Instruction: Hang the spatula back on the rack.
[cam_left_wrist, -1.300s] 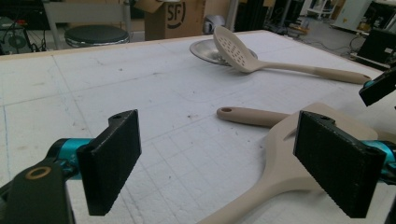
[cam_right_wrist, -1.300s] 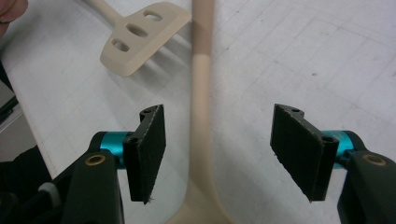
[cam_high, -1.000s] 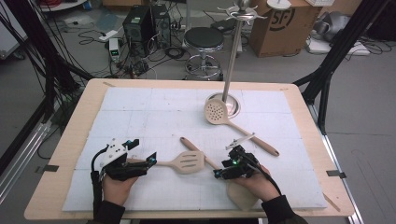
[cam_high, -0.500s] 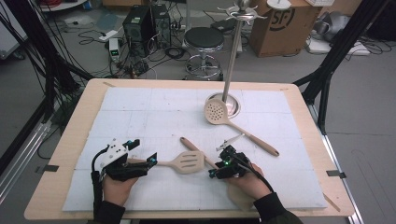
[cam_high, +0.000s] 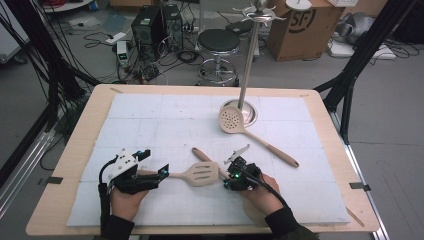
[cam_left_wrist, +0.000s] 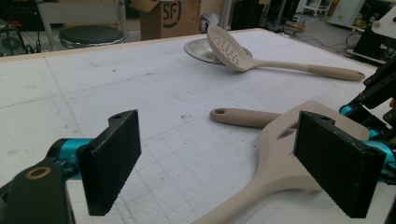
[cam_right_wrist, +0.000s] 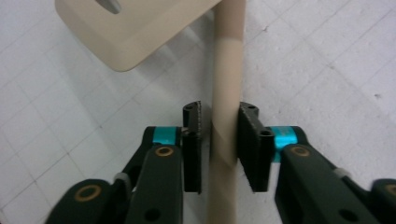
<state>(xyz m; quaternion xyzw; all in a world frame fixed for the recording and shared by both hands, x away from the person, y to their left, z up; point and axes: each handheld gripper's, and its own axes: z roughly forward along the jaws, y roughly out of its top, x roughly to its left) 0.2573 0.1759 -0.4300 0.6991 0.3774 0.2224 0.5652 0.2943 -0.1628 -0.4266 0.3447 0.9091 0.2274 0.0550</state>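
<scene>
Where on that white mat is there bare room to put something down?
The white mat lies bare along its far-left stretch, between the left gripper and the stand base. It is crowded around the slotted spatula, the right gripper and the skimmer spoon.

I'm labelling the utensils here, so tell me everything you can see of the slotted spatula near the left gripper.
The slotted spatula is beige and matte, like silicone or plastic: a broad flat head with narrow slots and a slim handle. It lies on the white mat, head toward the right gripper, handle between the left gripper's open jaws. Its head meets another utensil's handle; contact is unclear.
</scene>
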